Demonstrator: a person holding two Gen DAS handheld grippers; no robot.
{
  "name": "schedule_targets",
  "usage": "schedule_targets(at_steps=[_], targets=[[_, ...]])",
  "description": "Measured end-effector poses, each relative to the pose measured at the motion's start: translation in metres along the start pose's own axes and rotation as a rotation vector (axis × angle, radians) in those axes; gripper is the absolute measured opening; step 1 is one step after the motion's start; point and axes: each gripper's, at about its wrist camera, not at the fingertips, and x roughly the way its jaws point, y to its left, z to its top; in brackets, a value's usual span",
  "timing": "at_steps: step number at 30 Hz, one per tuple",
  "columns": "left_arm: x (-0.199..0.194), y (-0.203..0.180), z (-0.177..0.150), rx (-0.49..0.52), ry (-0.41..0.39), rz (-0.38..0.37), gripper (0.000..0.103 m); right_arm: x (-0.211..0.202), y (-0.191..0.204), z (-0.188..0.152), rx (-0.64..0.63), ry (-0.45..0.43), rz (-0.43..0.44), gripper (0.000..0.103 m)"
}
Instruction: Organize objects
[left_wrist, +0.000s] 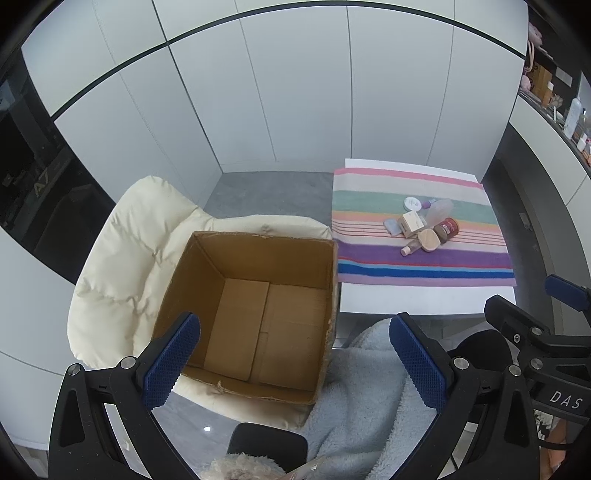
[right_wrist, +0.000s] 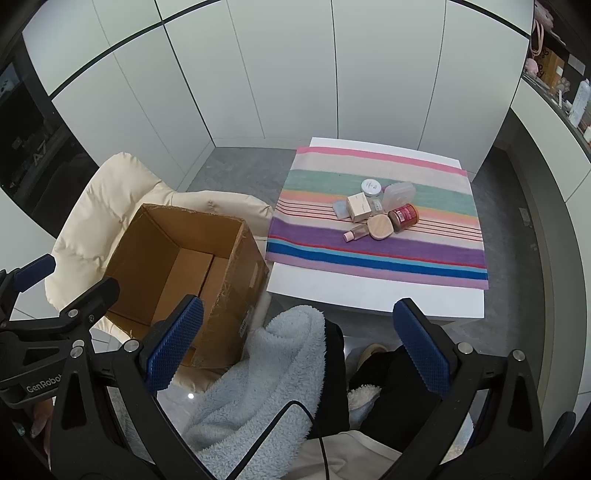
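Both jaws spread, empty; I see the clutter pile (right_wrist: 376, 214) far ahead on the striped cloth (right_wrist: 406, 258), nearer my right gripper (right_wrist: 299, 347) than my left gripper (left_wrist: 295, 358).

The left gripper (left_wrist: 295, 354) is built from black plastic arms shaped with triangular cut-outs, each joint fixed by round silver screws. Its fingers (left_wrist: 171, 360) carry deep blue pads with a fine diamond-knurled texture and a toothed inner edge. The right gripper (right_wrist: 299, 341) has the same black frame, silver screws and blue knurled pads; its body reads "DAS" in white letters in the left wrist view, and the left one's body reads "GenRobot" in the right wrist view. A thin black cable (right_wrist: 295, 424) curves across the person's lap. The person wears a pale blue fleece garment (right_wrist: 258, 376) over black trousers (right_wrist: 391, 391), and what seems to be a tan slipper (right_wrist: 371, 352).
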Motion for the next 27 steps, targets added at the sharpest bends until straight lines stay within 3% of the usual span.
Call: schedule_targets(at_steps=[13, 27], targets=[[-0.006, -0.046, 0.003, 0.035, 0.006, -0.039, 0.103, -0.017, -0.045, 0.006, 0.027, -0.011, 0.029, 0.103], [-0.007, -0.133, 0.022, 0.120, 0.035, -0.116, 0.103, -0.026, -0.131, 0.001, 0.098, -0.011, 0.028, 0.103]])
